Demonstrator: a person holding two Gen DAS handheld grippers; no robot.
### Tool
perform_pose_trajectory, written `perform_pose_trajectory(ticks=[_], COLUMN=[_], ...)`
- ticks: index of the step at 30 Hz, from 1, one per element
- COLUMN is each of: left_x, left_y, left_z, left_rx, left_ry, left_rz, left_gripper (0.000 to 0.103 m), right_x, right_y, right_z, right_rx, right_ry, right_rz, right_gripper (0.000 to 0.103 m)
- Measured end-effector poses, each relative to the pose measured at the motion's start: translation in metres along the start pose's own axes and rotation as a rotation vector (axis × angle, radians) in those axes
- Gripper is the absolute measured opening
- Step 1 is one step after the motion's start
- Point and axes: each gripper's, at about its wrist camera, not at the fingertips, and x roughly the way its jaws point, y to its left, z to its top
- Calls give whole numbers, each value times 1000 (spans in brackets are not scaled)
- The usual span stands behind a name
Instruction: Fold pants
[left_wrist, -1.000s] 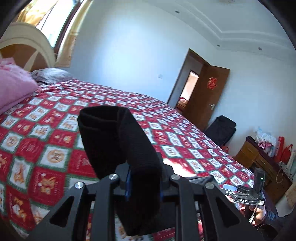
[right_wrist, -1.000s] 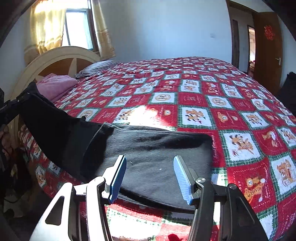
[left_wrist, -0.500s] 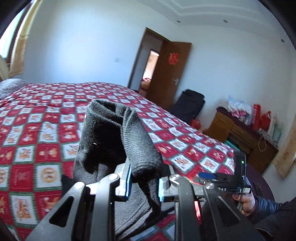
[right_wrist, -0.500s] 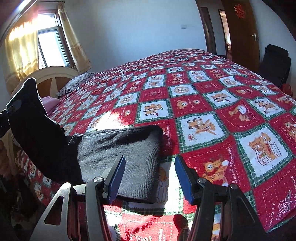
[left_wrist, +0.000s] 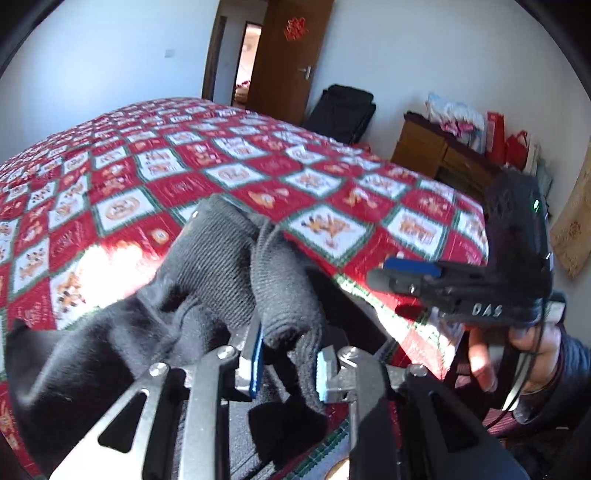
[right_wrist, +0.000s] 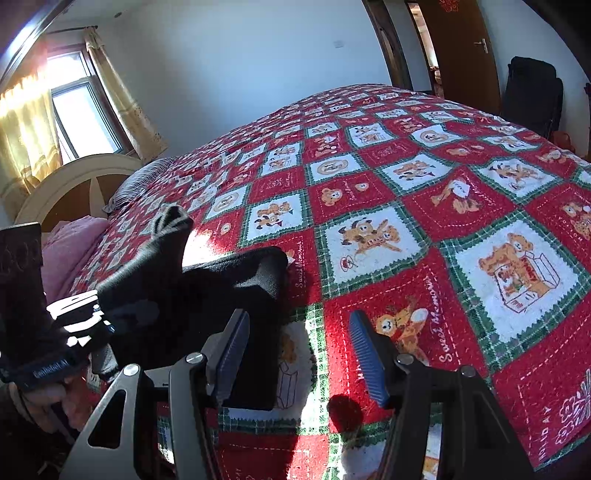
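The black knit pants lie bunched near the bed's front edge. My left gripper is shut on a rolled band of the pants and holds it lifted above the rest of the cloth. In the right wrist view the pants lie folded on the quilt, with one end raised at the left in my left gripper. My right gripper is open and empty, just right of the pants' edge. It also shows in the left wrist view, above the quilt's corner.
A red patchwork quilt covers the bed. A headboard, grey pillow and pink cloth are at the left. A wooden dresser, black bag and open door stand beyond the bed.
My left gripper has swung right with the pants' end, folding it over the rest. My right gripper has drawn back off the cloth to its right side, still open.
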Motion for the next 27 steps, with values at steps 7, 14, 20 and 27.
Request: perform_pose_trajectory(ticks=[7,14,20,27], left_x=[10,-30,-59,-75], left_y=[-18,-38,-6,73], left_z=[-10,-20,-30,-48], left_rx=[75,173,129,-138], left_ry=[11,-95,-165,-183], left_rz=[23,51,192,355], left_gripper=[30,63,77,78], right_x=[2,1,18,9], right_y=[-2,11,40,76], right_z=[0,8,18,12], right_rx=[19,72,48,-156], right_ry=[-8,5,65,-6], right_rz=[38,222,202,43], right_gripper=[58,66,66,66])
